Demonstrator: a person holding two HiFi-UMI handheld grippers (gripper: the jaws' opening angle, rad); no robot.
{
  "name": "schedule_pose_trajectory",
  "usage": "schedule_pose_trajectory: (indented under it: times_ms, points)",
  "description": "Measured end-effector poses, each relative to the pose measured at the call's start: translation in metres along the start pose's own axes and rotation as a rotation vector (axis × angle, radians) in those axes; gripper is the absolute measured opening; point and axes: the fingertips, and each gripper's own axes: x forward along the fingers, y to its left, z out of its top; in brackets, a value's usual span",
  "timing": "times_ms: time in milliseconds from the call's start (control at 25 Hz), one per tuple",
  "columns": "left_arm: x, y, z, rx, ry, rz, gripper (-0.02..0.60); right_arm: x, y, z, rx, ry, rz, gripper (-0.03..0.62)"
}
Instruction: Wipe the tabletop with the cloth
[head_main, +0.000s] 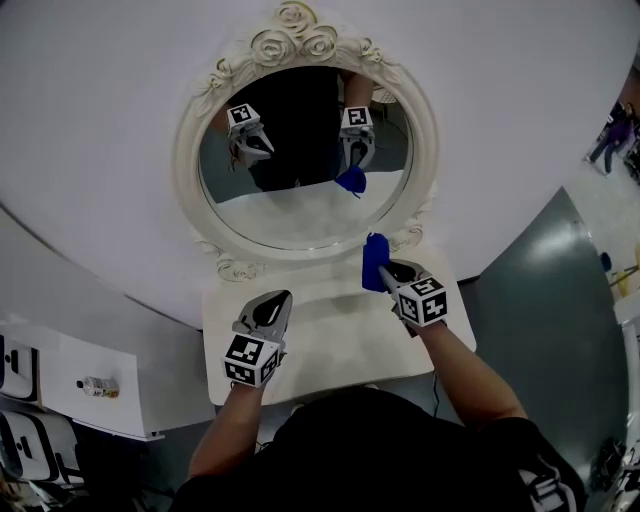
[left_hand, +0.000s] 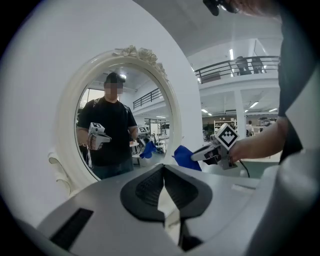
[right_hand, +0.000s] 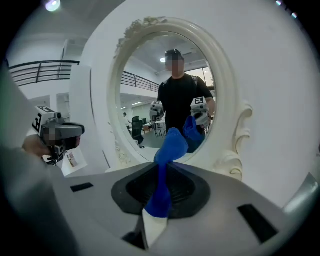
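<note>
My right gripper (head_main: 386, 272) is shut on a blue cloth (head_main: 375, 260), held above the back right of the white tabletop (head_main: 330, 340), close to the mirror's base. In the right gripper view the cloth (right_hand: 167, 162) is pinched between the jaws and bulges out beyond them. The left gripper view shows the same cloth (left_hand: 187, 157) at the tip of the right gripper (left_hand: 195, 156). My left gripper (head_main: 275, 305) hovers over the left part of the tabletop, shut, with nothing in its jaws (left_hand: 162, 187).
A large oval mirror in an ornate white frame (head_main: 305, 45) stands at the table's back edge against a white wall and reflects the person and both grippers. A white cabinet (head_main: 70, 385) stands lower left. Grey floor (head_main: 545, 300) lies to the right.
</note>
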Motion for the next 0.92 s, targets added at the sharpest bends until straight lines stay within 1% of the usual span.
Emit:
schedule_pose_trajectory:
  times_ms: [160, 400, 600, 920]
  points:
    - [-0.013, 0.004, 0.005, 0.019, -0.010, -0.004, 0.012, -0.013, 0.031, 0.026, -0.073, -0.069, -0.004, 0.041]
    - [-0.031, 0.003, 0.007, 0.036, -0.019, -0.016, 0.012, -0.036, 0.061, 0.051, -0.116, -0.154, -0.030, 0.041]
    - [-0.040, 0.002, 0.008, 0.037, -0.026, -0.024, 0.012, -0.043, 0.076, 0.062, -0.142, -0.182, -0.042, 0.041]
    - [-0.055, 0.004, 0.009, 0.042, -0.036, -0.024, 0.012, -0.042, 0.091, 0.064, -0.132, -0.194, -0.044, 0.041]
